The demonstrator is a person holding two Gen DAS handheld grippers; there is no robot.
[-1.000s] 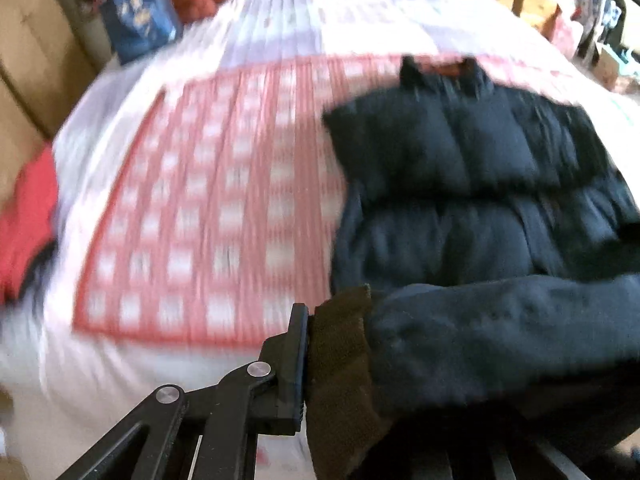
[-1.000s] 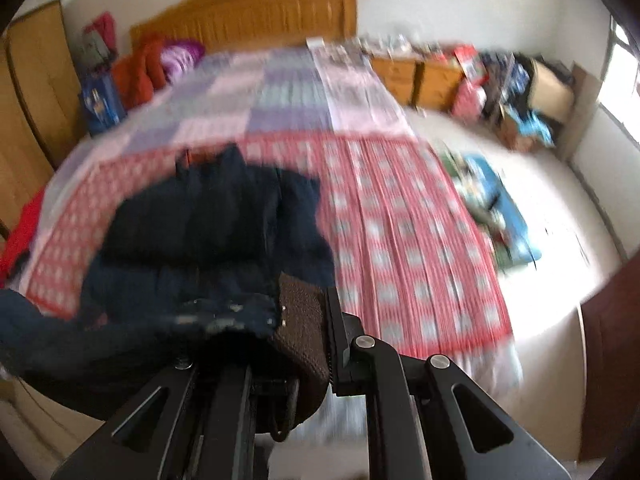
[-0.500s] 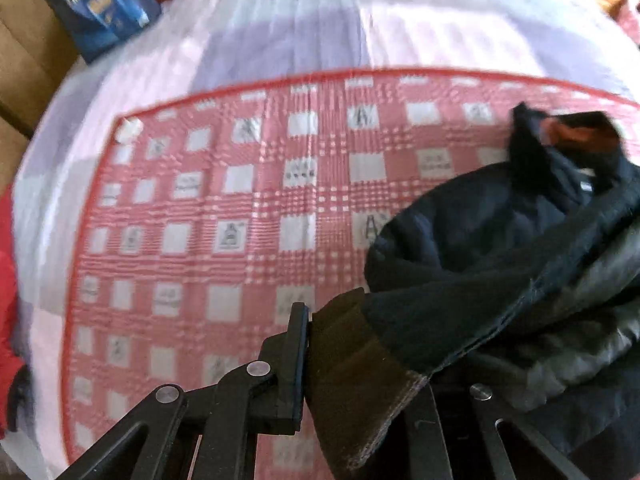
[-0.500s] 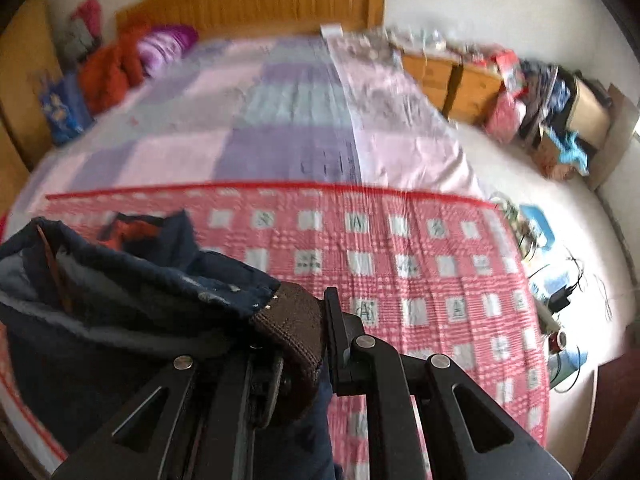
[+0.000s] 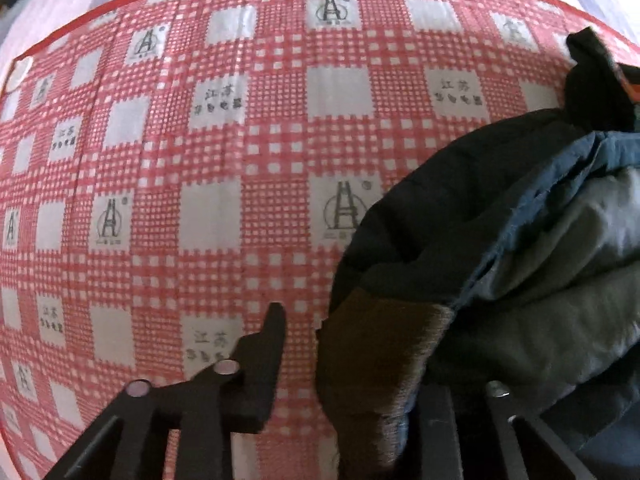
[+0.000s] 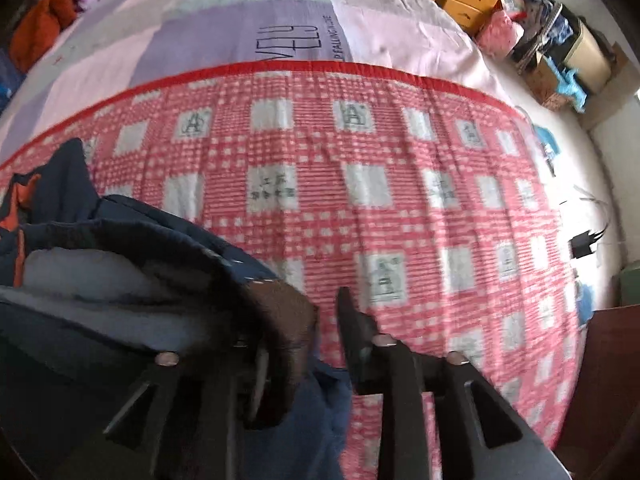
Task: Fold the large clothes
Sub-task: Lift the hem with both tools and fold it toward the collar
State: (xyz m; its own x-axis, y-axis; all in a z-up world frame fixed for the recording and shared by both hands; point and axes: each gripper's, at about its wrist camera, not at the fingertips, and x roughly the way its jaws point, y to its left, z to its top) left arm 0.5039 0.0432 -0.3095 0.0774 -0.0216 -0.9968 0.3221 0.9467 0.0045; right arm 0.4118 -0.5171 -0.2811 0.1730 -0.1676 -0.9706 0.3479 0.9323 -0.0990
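I see the bed (image 6: 280,12) with its lilac and pink cover, and over it lies the red checked mat (image 5: 200,180) with small grey squares and printed marks. On this mat lies the dark padded jacket (image 5: 500,240), bunched up, with its grey lining turned upward and the collar at the far side. In the right wrist view the same jacket (image 6: 100,280) fills the lower left part and shows an orange strip inside. The brown knitted cuff (image 5: 380,360) sits between the fingers of my left gripper (image 5: 360,344); the left finger stands apart from the cuff, with the mat visible in the gap, so this gripper is parted. My right gripper (image 6: 320,320) is also parted: the other brown cuff (image 6: 284,320) lies against the left finger and the right finger stands free beside it.
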